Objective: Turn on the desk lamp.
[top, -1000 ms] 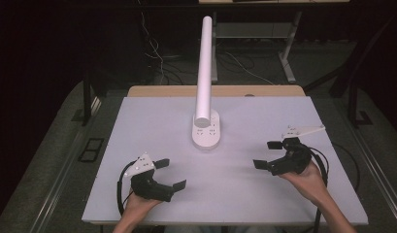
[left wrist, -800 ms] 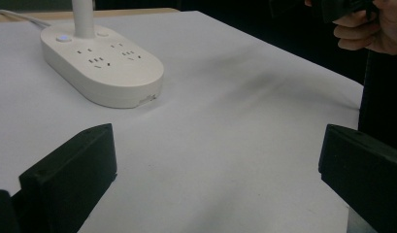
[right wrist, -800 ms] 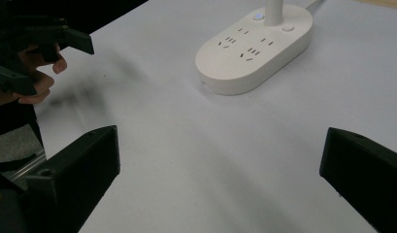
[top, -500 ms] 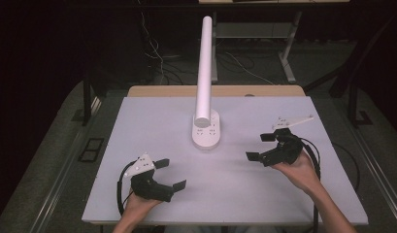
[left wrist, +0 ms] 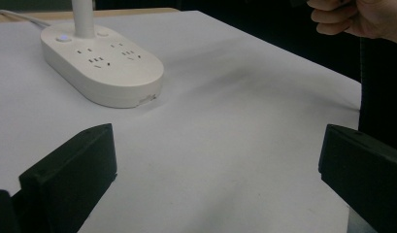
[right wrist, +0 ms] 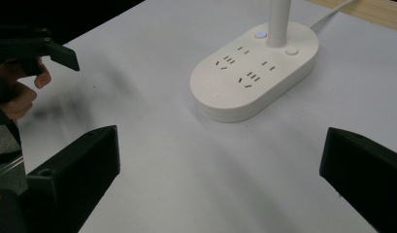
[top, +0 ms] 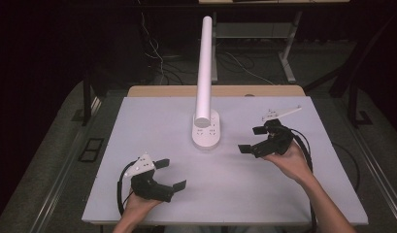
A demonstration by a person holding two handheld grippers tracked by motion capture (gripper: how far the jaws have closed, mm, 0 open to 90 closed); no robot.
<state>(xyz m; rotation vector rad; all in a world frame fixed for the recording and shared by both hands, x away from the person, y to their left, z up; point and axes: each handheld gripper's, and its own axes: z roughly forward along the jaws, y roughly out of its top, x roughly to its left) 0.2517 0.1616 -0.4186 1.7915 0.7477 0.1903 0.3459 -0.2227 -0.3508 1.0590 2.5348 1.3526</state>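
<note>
While apart, power strip (top: 206,134) between grippers (top: 165,175)

A white power strip (left wrist: 101,68) sits at upper left on the pale desk (left wrist: 225,145). The hand-held gripper (left wrist: 218,174) has its black jaws wide apart at the bottom corners. A hand (left wrist: 361,19) shows at upper right.

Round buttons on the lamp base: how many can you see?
2, both on the lamp base top: a lit one on one side of the pole, a plain one on the other.
</note>
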